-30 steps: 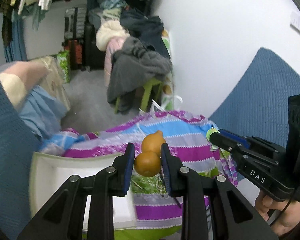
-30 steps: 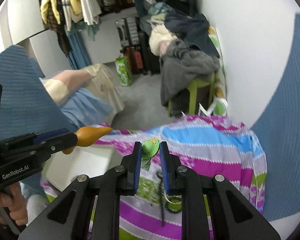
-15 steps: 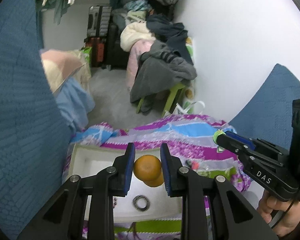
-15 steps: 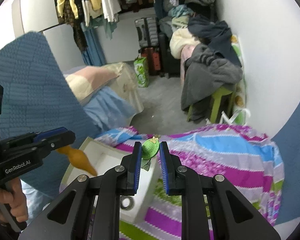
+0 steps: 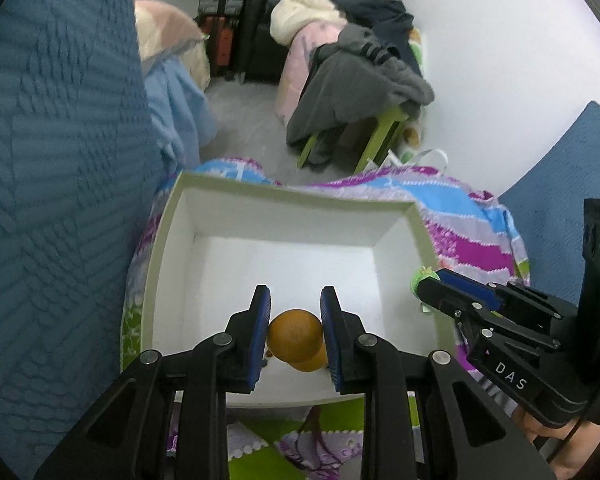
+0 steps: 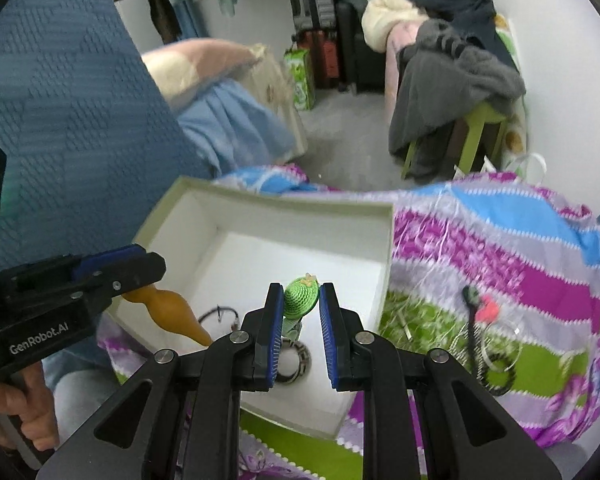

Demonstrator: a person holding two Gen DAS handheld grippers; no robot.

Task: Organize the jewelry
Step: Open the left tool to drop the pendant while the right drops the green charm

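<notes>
My left gripper [image 5: 294, 308] is shut on an orange gourd-shaped ornament [image 5: 294, 334] and hangs over the near part of an open white box [image 5: 280, 200]. From the right wrist view the same gourd [image 6: 168, 312] points down into the box [image 6: 268, 204] from the left gripper [image 6: 156, 268]. My right gripper [image 6: 300, 298] is shut on a small green crocheted piece [image 6: 300, 300] above the box's near right part. Inside the box lie a patterned ring [image 6: 300, 356] and a thin dark bracelet [image 6: 220, 314].
The box rests on a striped purple, blue and green cloth [image 6: 500, 248]. A black cord with a pink charm [image 6: 482, 308] lies on the cloth right of the box. A blue textured cushion [image 5: 52, 160] rises on the left. Piled clothes on a green stool [image 5: 360, 80] stand behind.
Both grippers have come down and forward with their pieces. They now hang over the white box, which was low in view before.
</notes>
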